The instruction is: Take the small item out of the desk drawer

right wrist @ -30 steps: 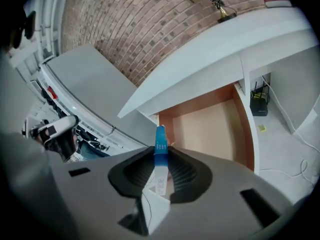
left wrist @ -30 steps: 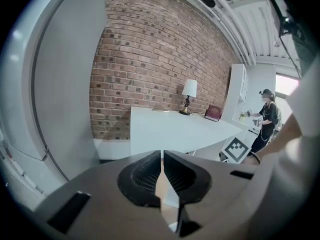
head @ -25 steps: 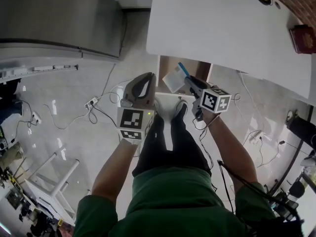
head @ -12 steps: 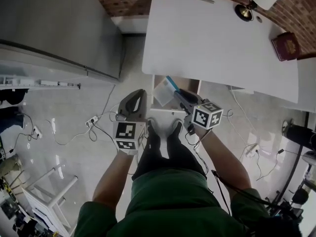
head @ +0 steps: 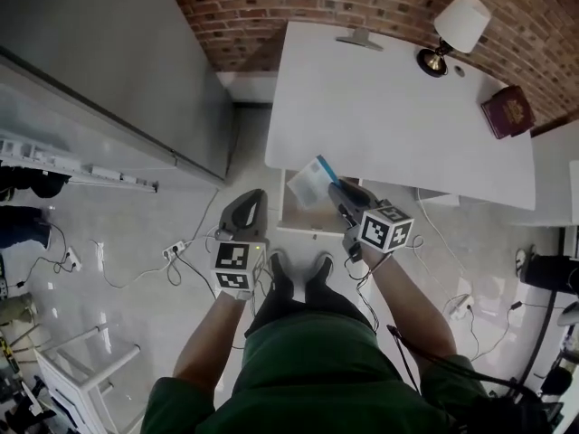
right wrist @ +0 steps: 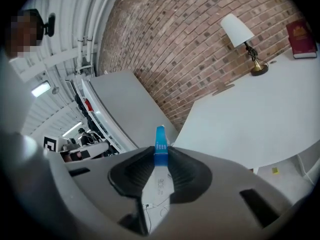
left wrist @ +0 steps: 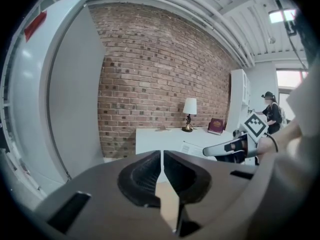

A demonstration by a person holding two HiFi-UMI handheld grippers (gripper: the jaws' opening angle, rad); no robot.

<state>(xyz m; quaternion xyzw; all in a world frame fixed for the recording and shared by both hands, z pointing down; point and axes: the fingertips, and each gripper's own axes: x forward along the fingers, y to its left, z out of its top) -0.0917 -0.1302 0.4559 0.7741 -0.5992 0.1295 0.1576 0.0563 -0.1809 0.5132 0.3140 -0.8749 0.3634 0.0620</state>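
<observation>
White packet [head: 306, 183], blue-edged, clamped in your right tool [head: 336, 191] above open drawer [head: 312, 217]; your left tool [head: 248, 208] closed, empty.

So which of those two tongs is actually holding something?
The right tongs: a blue-tipped white packet is pinched between them. The left tongs are closed with nothing in them.

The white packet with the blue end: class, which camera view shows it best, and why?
The head view: the white packet shows its broad face, held by the right gripper. The right gripper view shows it only edge-on between the jaws; the left gripper view shows it small and distant.
</observation>
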